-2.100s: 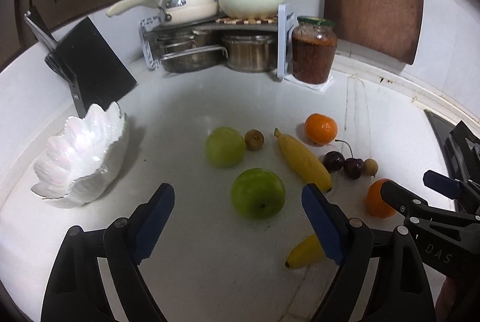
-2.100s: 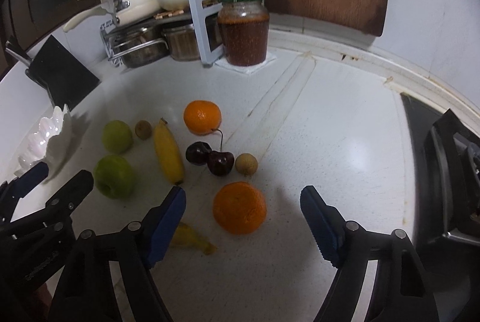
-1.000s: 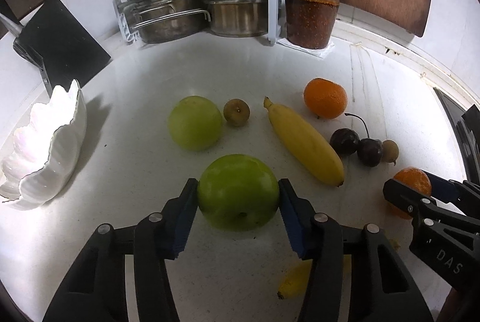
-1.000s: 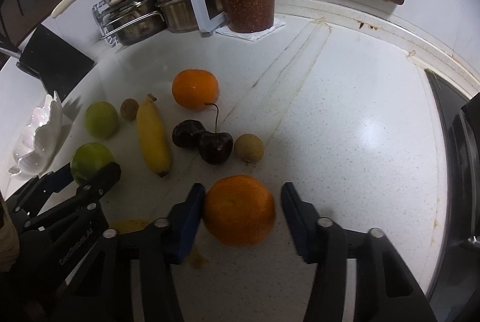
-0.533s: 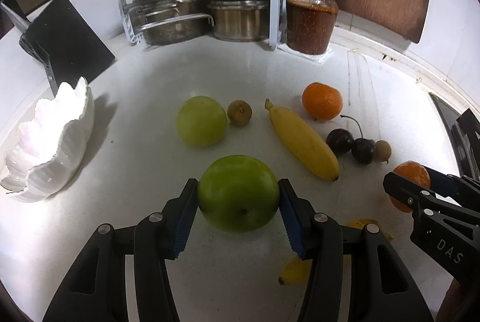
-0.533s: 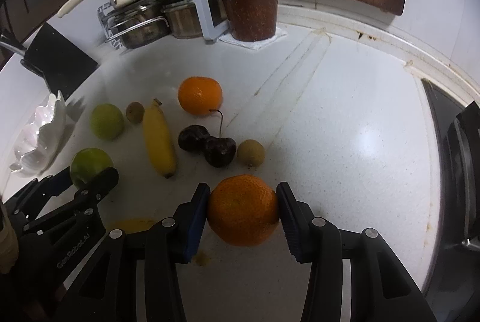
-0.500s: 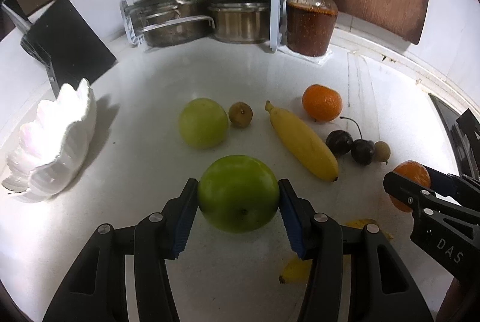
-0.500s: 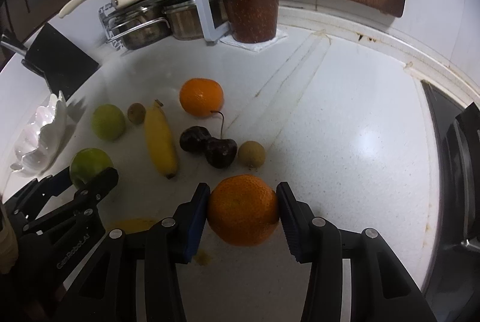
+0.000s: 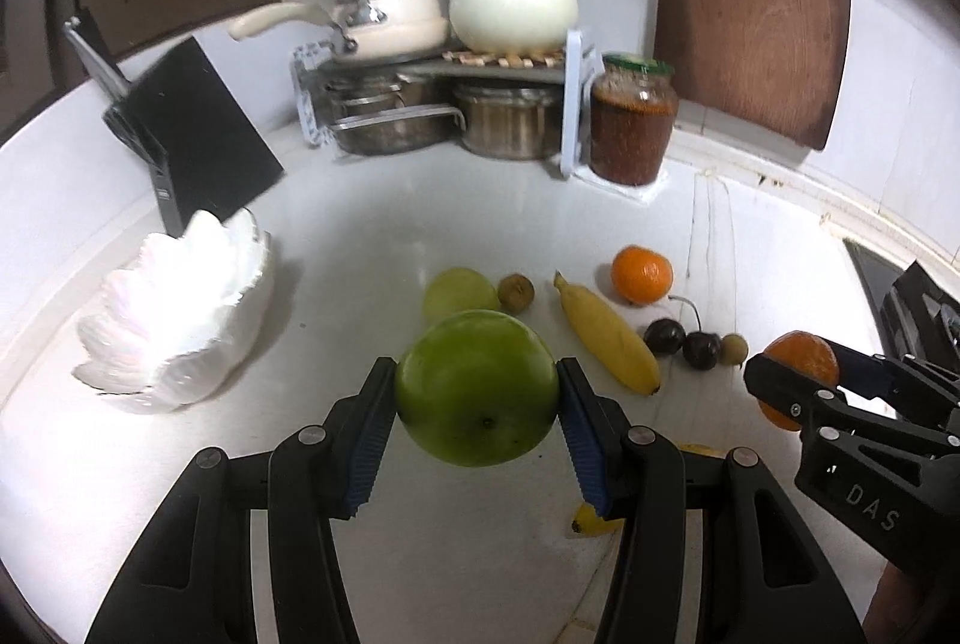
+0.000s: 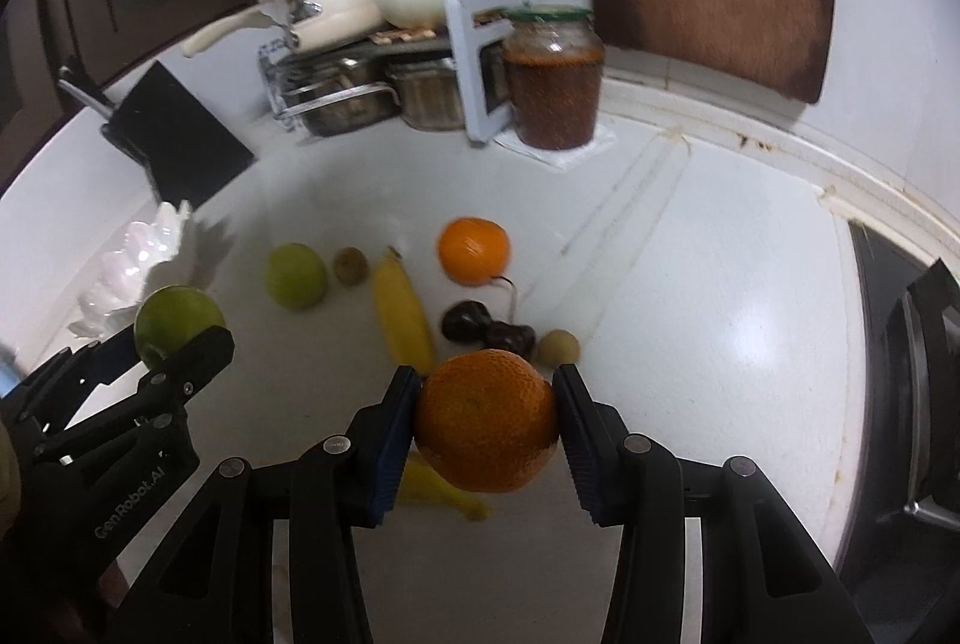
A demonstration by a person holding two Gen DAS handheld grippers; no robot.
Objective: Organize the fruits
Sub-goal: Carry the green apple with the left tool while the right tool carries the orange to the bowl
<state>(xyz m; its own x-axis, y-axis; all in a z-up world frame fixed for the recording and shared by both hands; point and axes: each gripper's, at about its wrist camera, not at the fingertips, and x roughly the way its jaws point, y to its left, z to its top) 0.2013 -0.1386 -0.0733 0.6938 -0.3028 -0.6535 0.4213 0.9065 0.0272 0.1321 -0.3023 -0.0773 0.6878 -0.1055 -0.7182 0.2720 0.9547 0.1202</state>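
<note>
Above the white tabletop (image 9: pixel 480 200), left gripper (image 9: pixel 477 398) clamping a green apple (image 9: pixel 477 395), right gripper (image 10: pixel 486 419) clamping an orange (image 10: pixel 486 419), shell-shaped bowl (image 9: pixel 174 320) at 9 o'clock, remaining fruit loose at 1 o'clock.

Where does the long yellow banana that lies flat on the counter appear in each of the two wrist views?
Left wrist view: the banana lies right of centre, beyond the right tongs pad, between a small brown fruit and the dark cherries.
Right wrist view: the same banana lies left of centre, just beyond the held orange.
Shared landmark: the loose orange on the counter, up and right of the banana in both.
</note>
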